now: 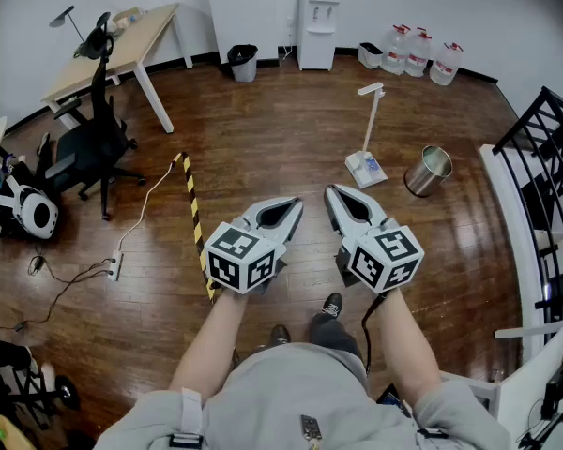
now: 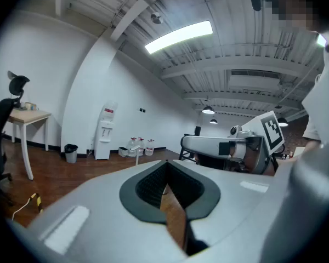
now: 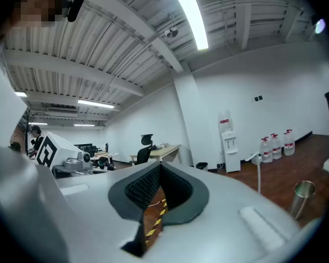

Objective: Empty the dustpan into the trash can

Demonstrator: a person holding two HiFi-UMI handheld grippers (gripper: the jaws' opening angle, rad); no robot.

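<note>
While the person stands on the wood floor [image 1: 263,139], the head view shows the left gripper [image 1: 294,204] and right gripper [image 1: 332,193] held side by side at the waist. They are well apart from the upright long-handled dustpan [image 1: 367,168] and the steel trash can [image 1: 428,171] near it, likely because no reach has begun. Left gripper view: jaws clenched together, empty. Right gripper view: jaws likewise closed on nothing; dustpan and can stand ahead, to the right.

The floor [image 1: 263,129] is glossy dark wood planking, and the trash can [image 1: 428,171] on it is shiny bare metal. The dustpan [image 1: 367,168] looks like smooth white plastic, and the desk [image 1: 122,40] top is pale, matt wood.
</note>
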